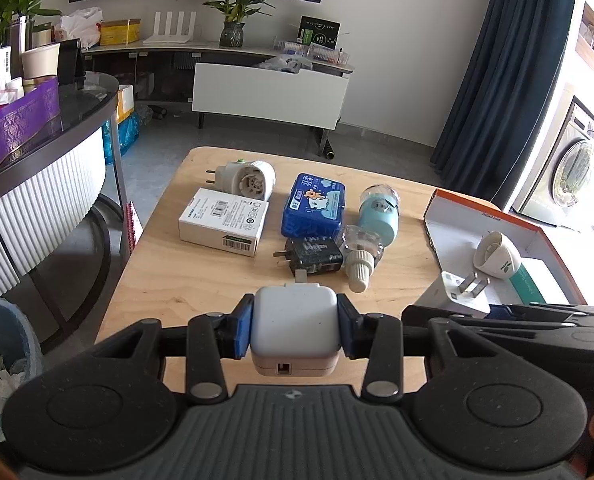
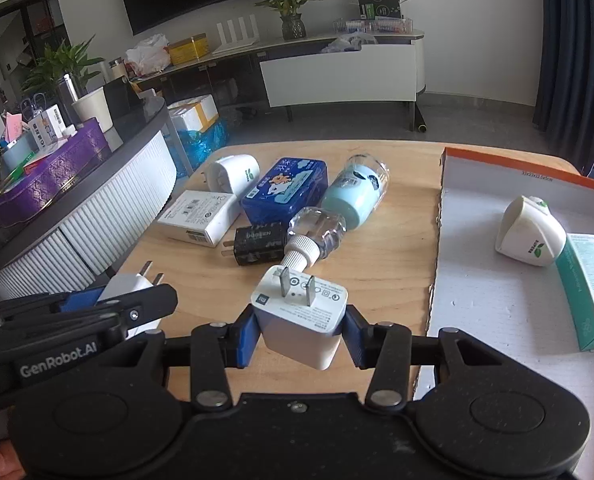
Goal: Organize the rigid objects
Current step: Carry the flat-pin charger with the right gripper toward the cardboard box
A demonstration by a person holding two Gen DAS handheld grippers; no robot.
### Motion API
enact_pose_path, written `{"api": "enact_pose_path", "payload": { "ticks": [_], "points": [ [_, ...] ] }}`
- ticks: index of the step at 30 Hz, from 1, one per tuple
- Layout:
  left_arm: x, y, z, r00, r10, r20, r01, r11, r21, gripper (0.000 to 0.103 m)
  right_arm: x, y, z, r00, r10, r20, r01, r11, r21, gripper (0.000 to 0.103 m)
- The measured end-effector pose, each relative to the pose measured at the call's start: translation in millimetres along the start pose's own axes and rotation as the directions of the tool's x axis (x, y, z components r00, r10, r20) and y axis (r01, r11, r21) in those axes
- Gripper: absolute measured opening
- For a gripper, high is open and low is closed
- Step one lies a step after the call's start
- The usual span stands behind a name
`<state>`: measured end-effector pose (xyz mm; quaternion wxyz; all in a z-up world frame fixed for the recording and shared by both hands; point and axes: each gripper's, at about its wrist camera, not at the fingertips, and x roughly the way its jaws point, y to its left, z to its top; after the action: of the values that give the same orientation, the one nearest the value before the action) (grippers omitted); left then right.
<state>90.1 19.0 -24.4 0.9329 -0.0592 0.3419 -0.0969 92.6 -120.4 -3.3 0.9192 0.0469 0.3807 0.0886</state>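
Note:
My left gripper [image 1: 295, 330] is shut on a white square charger [image 1: 295, 320] above the near part of the wooden table [image 1: 169, 264]. My right gripper [image 2: 299, 330] is shut on a white two-prong charger [image 2: 301, 316], prongs up; it also shows in the left wrist view [image 1: 457, 290]. On the table lie a white box [image 1: 223, 220], a white round plug-in device [image 1: 245, 178], a blue tin [image 1: 313, 204], a black charger [image 1: 313, 256], a clear bottle with a ribbed cap [image 1: 361, 256] and a light blue bottle [image 1: 379, 212].
An open white cardboard box with an orange rim [image 2: 497, 280] stands at the right and holds a white plug-in device [image 2: 531, 232] and a teal box [image 2: 591, 292]. A dark round counter [image 1: 37, 148] and a bin [image 1: 1, 360] stand to the left.

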Motion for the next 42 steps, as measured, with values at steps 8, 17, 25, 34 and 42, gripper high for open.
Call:
{"api": "enact_pose_path", "payload": {
  "ticks": [8,17,25,34,42],
  "points": [
    [-6.8,-18.3,2.8,1.000,-0.027,0.004,0.027,0.999,0.023,0.042,-38.1,-3.2,1.9,0.999,-0.019,0.051,0.019,1.000,-0.006,0.055],
    [-10.2,-42.1,1.4,0.998,-0.059,0.000,0.059,0.997,0.057,0.042,-67.2,-19.1,-7.3,0.997,-0.048,0.066,0.047,0.999,0.014,0.055],
    [-11.0,-55.8,2.0,0.997,-0.076,0.001,0.076,0.994,0.078,0.042,-82.2,-35.3,-12.0,0.993,-0.082,0.081,0.079,0.996,0.041,0.055],
    [-10.0,-73.0,1.0,0.995,-0.101,-0.009,0.102,0.990,0.098,0.042,-94.1,-49.3,-15.6,0.990,-0.101,0.093,0.095,0.993,0.072,0.055],
    [-8.6,-89.8,1.2,0.992,-0.127,-0.017,0.128,0.985,0.118,0.042,-105.1,-64.6,-17.1,0.986,-0.130,0.108,0.119,0.987,0.105,0.055]
  ]
}}
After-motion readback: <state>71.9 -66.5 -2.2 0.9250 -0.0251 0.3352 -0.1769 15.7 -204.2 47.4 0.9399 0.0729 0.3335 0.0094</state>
